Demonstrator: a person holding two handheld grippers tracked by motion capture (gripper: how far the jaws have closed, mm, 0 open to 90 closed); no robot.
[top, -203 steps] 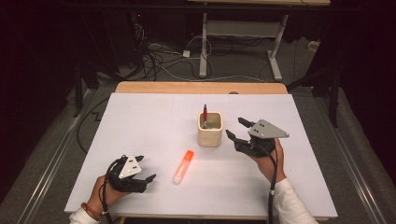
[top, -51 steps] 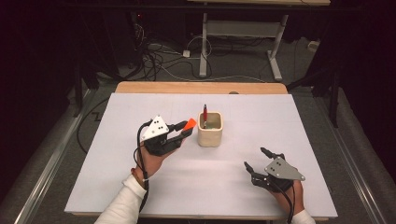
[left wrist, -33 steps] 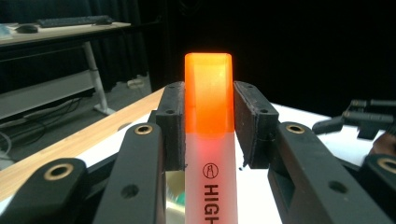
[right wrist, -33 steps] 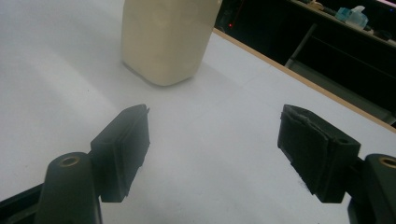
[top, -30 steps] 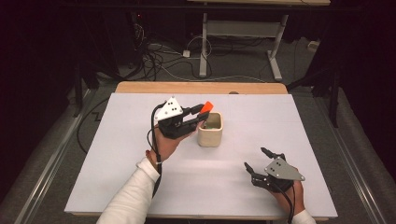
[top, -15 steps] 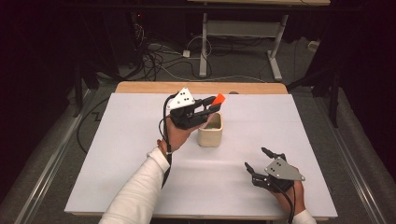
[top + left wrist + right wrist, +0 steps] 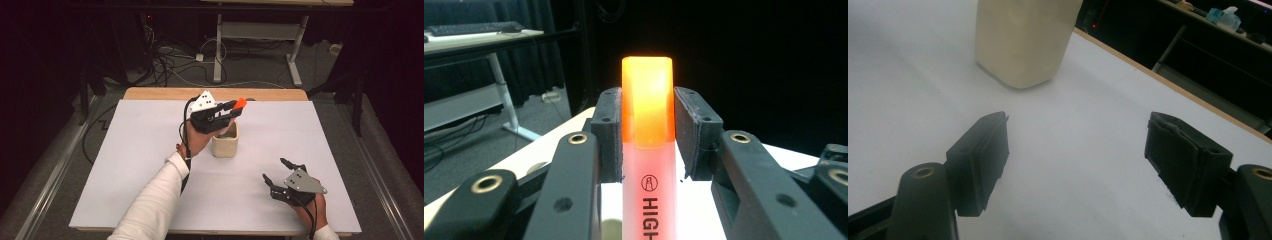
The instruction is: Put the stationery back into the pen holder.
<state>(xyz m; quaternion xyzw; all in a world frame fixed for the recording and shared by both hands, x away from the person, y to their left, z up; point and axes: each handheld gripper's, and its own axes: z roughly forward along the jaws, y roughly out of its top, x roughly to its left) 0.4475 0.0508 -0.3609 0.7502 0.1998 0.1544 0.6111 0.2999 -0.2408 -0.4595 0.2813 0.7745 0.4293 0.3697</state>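
High view: the left gripper (image 7: 231, 108) is raised above the table (image 7: 150, 150), its jaws clamped on an orange highlighter (image 7: 239, 103) whose capped end juts out past the jaw tips.
Left gripper view: both pads (image 7: 606, 132) press the sides of the highlighter (image 7: 648, 150); the orange cap points away from the hand, out beyond the tips.
Cup: the cream pen cup (image 7: 225, 141) stands directly below and slightly nearer the person than the left gripper's tips, not touching them. Whether anything already stands inside it is hidden by the gripper.
Just changed: over the last couple of seconds the left gripper has carried the highlighter up and forward, from beside the cup's near-left side to a spot over its rim. Half a second ago it sat a little lower and further left.
What that means: the carry looks nearly finished. The highlighter lies close to level, so I judge it must tip cap-up or cap-down before it can drop into the mouth.
Right gripper: the right gripper (image 7: 278, 172) rests low on the table, well apart from the cup and on its near-right side, unmoved over this stretch.
Right gripper view: its jaws stand wide apart with nothing between them, and the cup (image 7: 1025, 37) is ahead beyond the left pad (image 7: 988, 152).
Risk: released at this angle, the highlighter could bridge the rim or knock the cup.
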